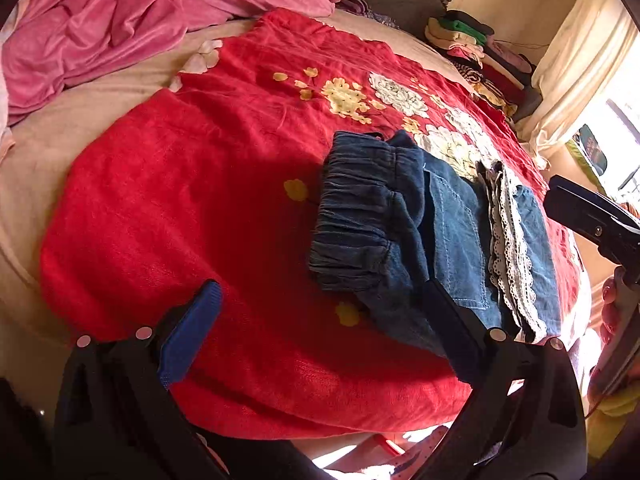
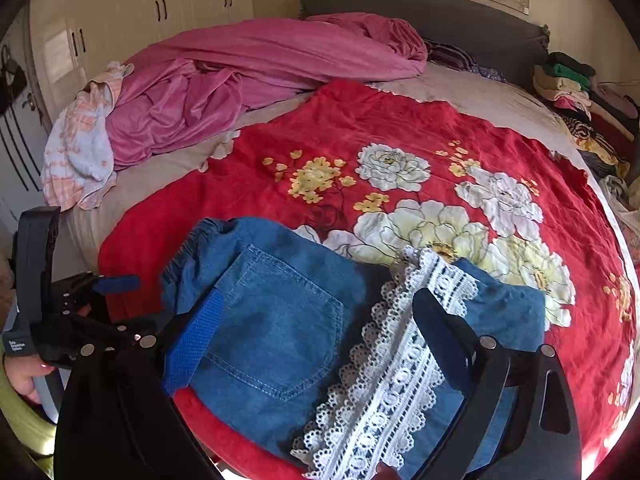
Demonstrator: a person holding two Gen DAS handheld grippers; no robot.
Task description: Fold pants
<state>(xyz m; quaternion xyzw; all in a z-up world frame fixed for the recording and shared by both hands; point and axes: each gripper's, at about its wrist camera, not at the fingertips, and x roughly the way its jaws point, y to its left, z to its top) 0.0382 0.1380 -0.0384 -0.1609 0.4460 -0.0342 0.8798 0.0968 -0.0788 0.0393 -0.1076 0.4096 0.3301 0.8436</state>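
Note:
Blue denim pants [image 1: 420, 232] lie folded into a compact bundle on a red flowered blanket [image 1: 180, 208]. The elastic waistband faces left and a white lace hem [image 1: 508, 248] lies across the top on the right. In the right wrist view the pants [image 2: 280, 320] fill the foreground, back pocket up, with the lace hem [image 2: 380, 380] beside it. My right gripper [image 2: 320, 340] hovers open over them, one finger on each side, holding nothing. My left gripper [image 1: 320, 320] is open and empty, just left of the bundle above the blanket.
A crumpled pink duvet [image 2: 240, 72] is heaped at the head of the bed beside a pale patterned cloth [image 2: 80, 160]. A stack of folded clothes [image 2: 572, 88] sits at the far right edge. White wardrobes [image 2: 120, 8] stand to the left, and a curtain [image 1: 580, 60] hangs to the right.

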